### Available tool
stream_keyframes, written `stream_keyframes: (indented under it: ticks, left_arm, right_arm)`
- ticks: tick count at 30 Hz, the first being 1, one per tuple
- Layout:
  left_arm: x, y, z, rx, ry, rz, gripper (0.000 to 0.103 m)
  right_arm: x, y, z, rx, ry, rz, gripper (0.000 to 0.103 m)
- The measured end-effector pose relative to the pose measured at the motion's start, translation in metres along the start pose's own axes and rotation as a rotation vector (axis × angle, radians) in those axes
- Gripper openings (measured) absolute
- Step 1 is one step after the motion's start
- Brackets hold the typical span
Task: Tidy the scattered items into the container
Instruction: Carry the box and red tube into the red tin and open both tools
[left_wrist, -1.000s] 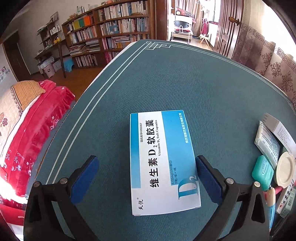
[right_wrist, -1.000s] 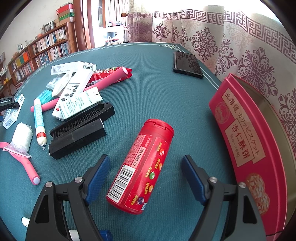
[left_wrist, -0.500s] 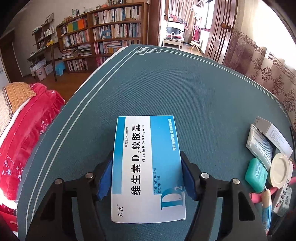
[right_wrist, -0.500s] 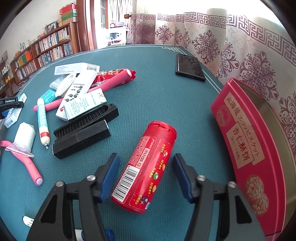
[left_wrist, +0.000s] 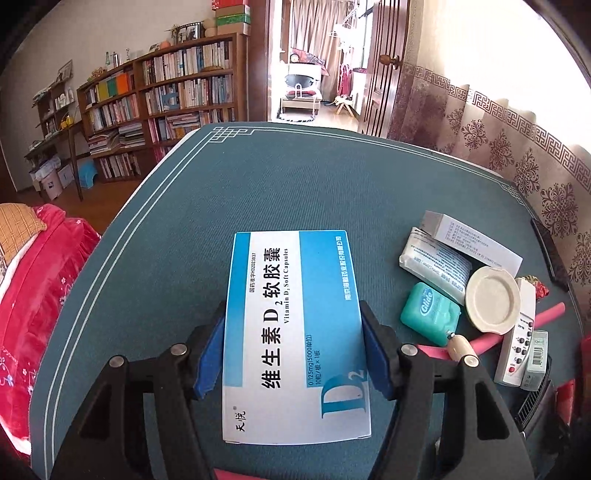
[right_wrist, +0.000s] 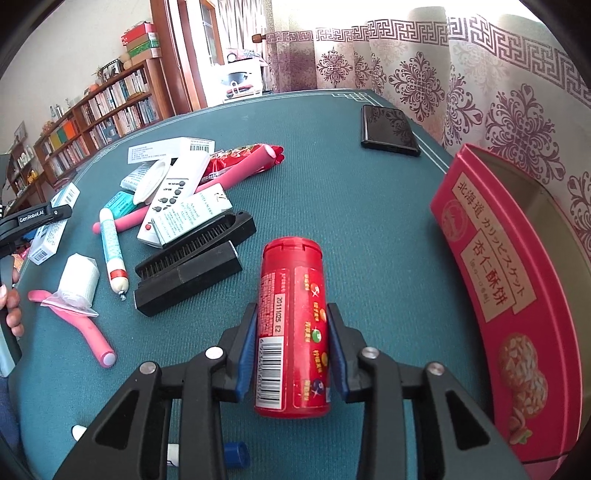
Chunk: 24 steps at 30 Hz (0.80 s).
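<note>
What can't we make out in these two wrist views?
- Left wrist: pink tin not shown; vitamin box in the left tongs hides the table beneath it.
- Right wrist: tin interior mostly hidden by its wall; pen covered by the right tongs, closing on the red bottle.

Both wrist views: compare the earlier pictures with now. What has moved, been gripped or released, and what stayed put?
The left hand-held gripper closed on the blue-and-white vitamin box and lifted it. The right hand-held gripper is closing on the red bottle, now straight between its pads. The scattered pile, black phone and pink tin stayed put.
</note>
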<state>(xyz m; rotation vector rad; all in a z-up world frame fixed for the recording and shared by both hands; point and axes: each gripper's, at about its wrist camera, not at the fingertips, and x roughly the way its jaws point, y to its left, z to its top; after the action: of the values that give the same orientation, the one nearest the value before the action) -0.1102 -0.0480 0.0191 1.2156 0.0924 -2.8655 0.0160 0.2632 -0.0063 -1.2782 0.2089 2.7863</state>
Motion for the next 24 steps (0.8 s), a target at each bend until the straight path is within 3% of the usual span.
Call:
stream_keyframes:
  ticks: [9, 17, 24]
  left_arm:
    - [-0.032, -0.035, 0.002, 0.054, -0.038, -0.094, 0.067]
    - [-0.059, -0.089, -0.005, 0.140, -0.056, -0.214, 0.067]
    - [-0.081, -0.145, -0.009, 0.215, -0.061, -0.342, 0.067]
  right_arm:
    - [-0.032, -0.002, 0.003, 0.016, -0.076, 0.036, 0.038]
    - [-0.078, -0.016, 0.012, 0.040, -0.190, 0.028, 0.038]
    - [-0.125, -0.044, 0.017, 0.070, -0.316, -0.072, 0.038]
